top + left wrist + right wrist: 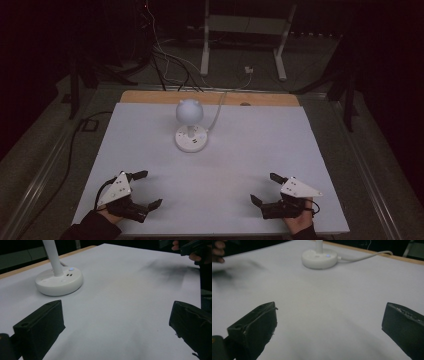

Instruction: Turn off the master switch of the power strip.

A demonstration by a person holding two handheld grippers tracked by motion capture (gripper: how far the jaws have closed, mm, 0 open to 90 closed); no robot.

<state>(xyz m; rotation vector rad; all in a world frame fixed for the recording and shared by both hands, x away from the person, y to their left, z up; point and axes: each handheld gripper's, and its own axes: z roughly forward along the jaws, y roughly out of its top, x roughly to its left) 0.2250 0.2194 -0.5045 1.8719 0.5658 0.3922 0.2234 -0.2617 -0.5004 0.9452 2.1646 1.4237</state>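
Resting low at the near table (240, 160) edge, left gripper (145, 189) and right gripper (264, 188) both gape wide, empty; white lamp (190, 127) stands well ahead between them.

A small white desk lamp (190, 125) stands upright on the white table top (250, 165), toward the far side and a little left of the middle. Its round, flat base (59, 281) rests on the surface; a slim white stem (53, 257) rises from it to a ball-shaped head (189, 111) with two small ear-like bumps. A tiny light (327, 255) glows on the base. A white cable (364, 256) runs from the base toward the table's far wooden edge (150, 96).
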